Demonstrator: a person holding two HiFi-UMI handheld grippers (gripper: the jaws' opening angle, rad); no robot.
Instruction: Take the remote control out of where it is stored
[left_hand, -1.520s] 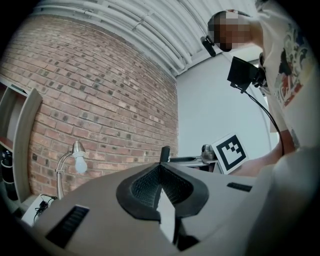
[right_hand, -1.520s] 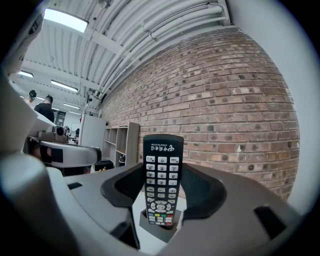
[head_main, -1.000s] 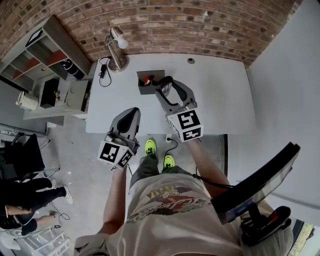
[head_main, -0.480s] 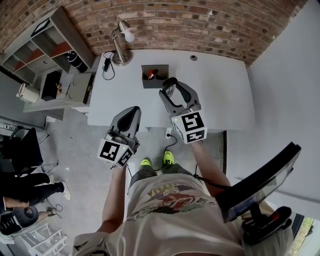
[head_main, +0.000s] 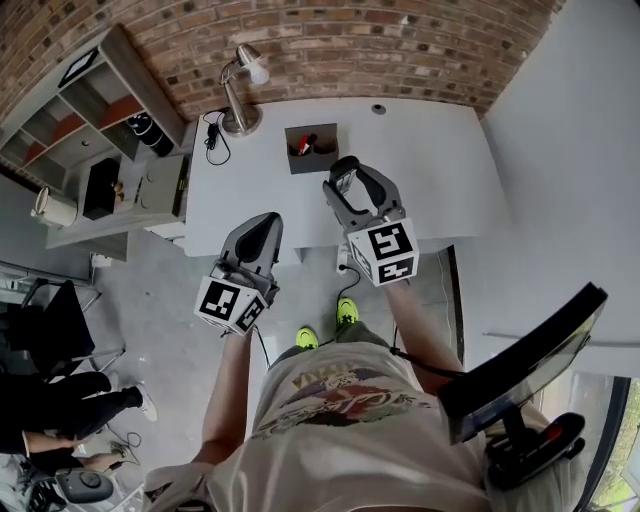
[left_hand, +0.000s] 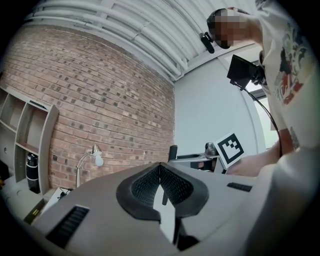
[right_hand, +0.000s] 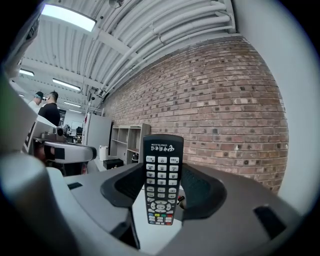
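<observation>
Right gripper (head_main: 343, 172): clamped on the black remote control (right_hand: 161, 180), with the button face toward the camera and a jaw on each long edge.
Remote position: held in the air by my right tool; it appears clear of the grey storage box (head_main: 311, 148) on the white desk (head_main: 440, 170).
Axis: the remote's long axis runs along the jaws, pointing outward.
Left gripper (head_main: 262, 222): jaws pressed together with nothing between them, held off the desk's near edge.
Key relation: the box lies just beyond the right tool, toward the brick wall. The right tool is nearer to it than the left.
Judgement: extraction looks done. I'd want a bare patch of desk for set-down.
</observation>
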